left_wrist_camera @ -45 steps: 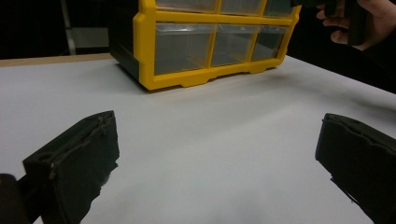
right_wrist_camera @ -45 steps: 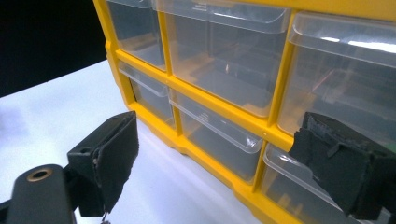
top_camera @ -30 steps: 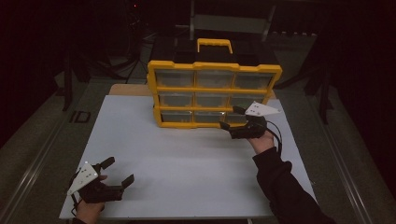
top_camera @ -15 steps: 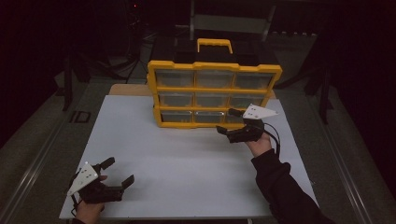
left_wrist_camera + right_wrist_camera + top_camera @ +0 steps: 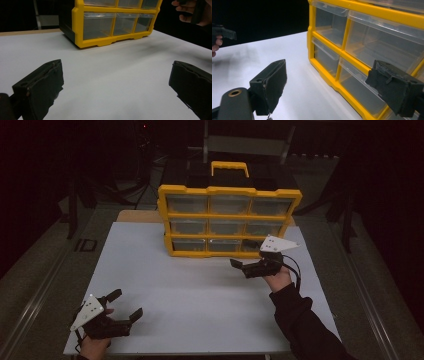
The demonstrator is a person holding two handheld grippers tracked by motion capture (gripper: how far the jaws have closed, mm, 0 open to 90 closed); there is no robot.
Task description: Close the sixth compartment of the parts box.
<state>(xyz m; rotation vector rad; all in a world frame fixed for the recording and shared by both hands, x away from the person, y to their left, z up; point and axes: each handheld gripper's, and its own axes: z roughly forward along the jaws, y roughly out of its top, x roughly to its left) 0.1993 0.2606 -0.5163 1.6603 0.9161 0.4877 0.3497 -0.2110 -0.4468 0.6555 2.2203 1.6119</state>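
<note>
A yellow drawer organizer (image 5: 230, 222) with clear plastic drawers and a carry handle stands at the back of the white tabletop (image 5: 200, 290). My right gripper (image 5: 241, 268) hovers just in front of its bottom right drawers, jaws open and empty, pointing left. In the right gripper view the open gripper (image 5: 332, 87) frames the organizer's lower drawers (image 5: 362, 37) close up. My left gripper (image 5: 126, 303) rests near the front left corner, open with nothing between its jaws. In the left gripper view the open gripper (image 5: 116, 85) faces the far-off organizer (image 5: 112, 25).
A wooden board edge (image 5: 137, 216) shows behind the tabletop at the left. Dark stands and frames surround the table. A hand holding the other gripper (image 5: 190, 10) appears at the upper right of the left gripper view.
My right gripper has drawn back a little from the organizer's bottom row toward the person. The left gripper has stayed put.
</note>
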